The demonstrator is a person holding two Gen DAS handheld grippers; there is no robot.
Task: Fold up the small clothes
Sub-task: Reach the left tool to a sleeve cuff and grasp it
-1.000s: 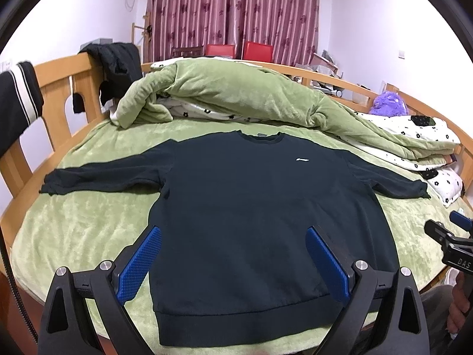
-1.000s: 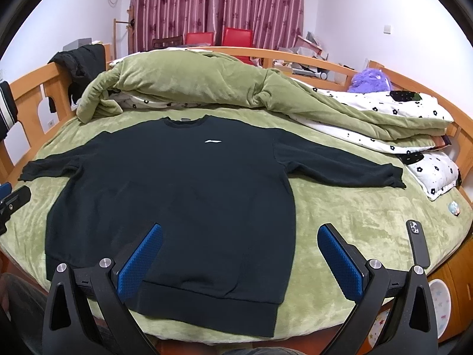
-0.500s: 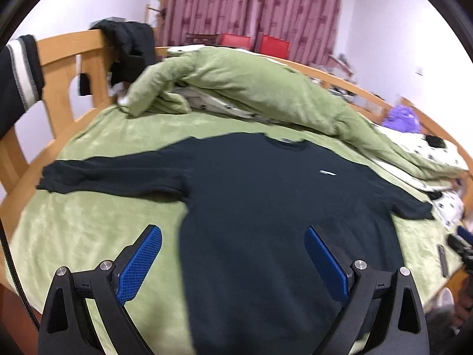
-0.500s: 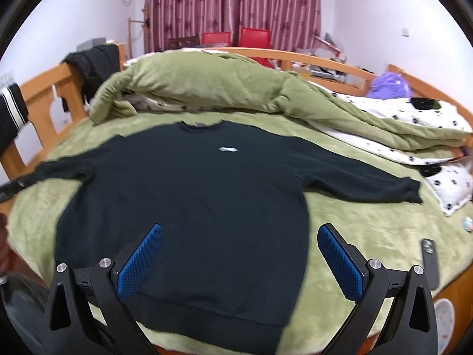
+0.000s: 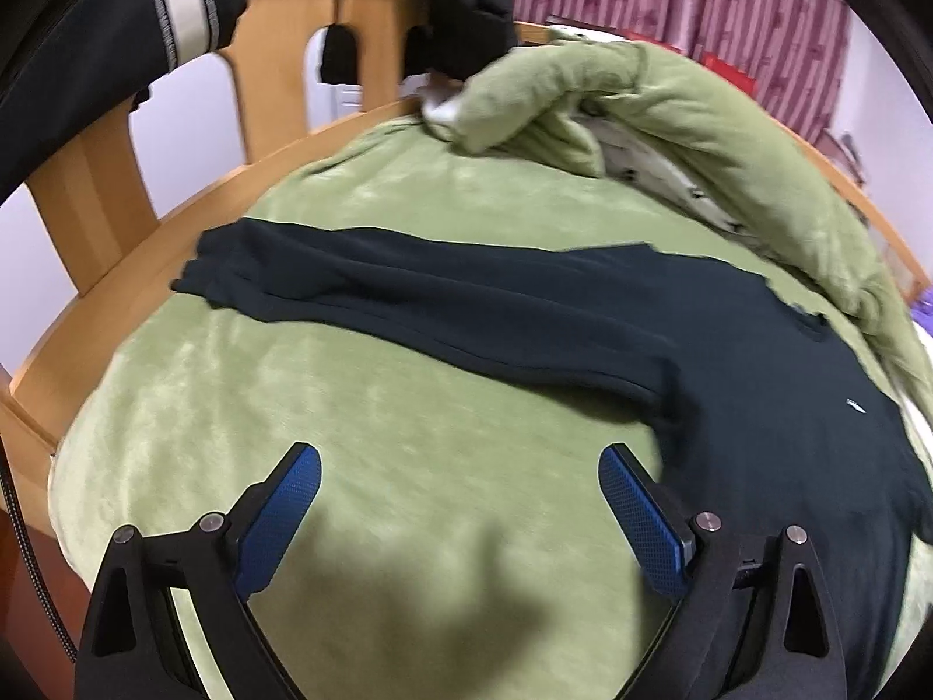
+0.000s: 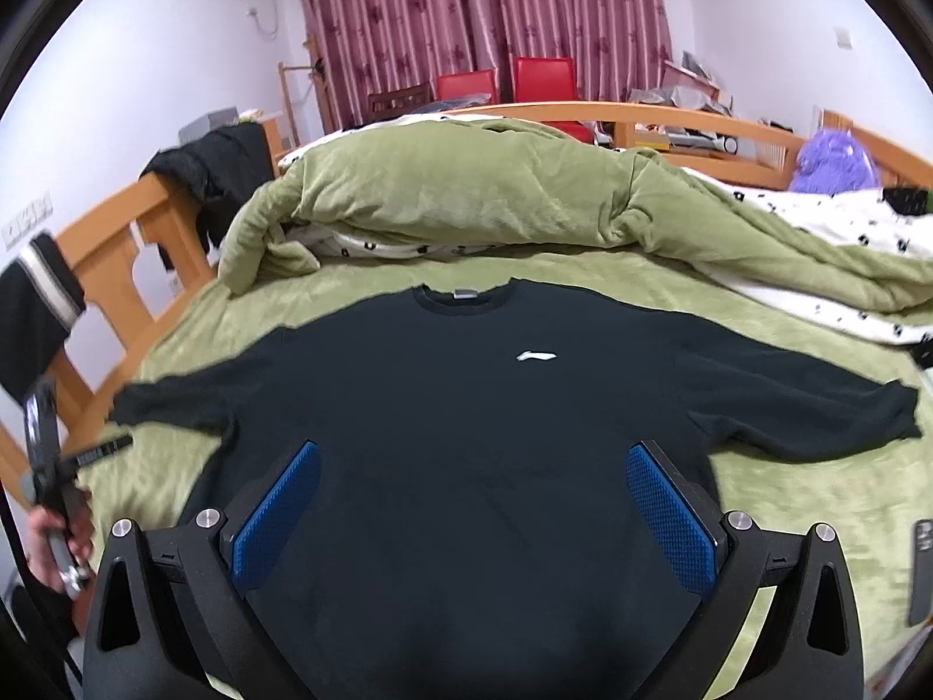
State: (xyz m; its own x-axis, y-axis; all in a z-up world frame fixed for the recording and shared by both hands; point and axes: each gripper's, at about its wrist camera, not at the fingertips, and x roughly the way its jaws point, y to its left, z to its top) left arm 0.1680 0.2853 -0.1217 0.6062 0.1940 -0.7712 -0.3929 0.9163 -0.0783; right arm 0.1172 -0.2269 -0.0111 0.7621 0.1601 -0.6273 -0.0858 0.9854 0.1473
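A dark long-sleeved sweatshirt (image 6: pixel 466 420) with a small white chest logo lies flat, front up, on the green bed cover, both sleeves spread out sideways. My right gripper (image 6: pixel 473 466) is open and empty over the shirt's body. My left gripper (image 5: pixel 459 478) is open and empty over bare green cover, just short of the shirt's left sleeve (image 5: pixel 408 291), which stretches across that view. The left gripper also shows in the right wrist view (image 6: pixel 52 466), held in a hand at the bed's left edge.
A rumpled green quilt (image 6: pixel 466 192) lies heaped behind the shirt's collar, over a white spotted sheet (image 6: pixel 816 256). A wooden bed rail (image 5: pixel 146 245) with dark clothes hung on it runs along the left. A dark phone (image 6: pixel 921 566) lies at the right edge.
My left gripper has swung left, off the shirt's body, and now faces the left sleeve and bed rail. My right gripper has moved left and forward, centring over the shirt's body.
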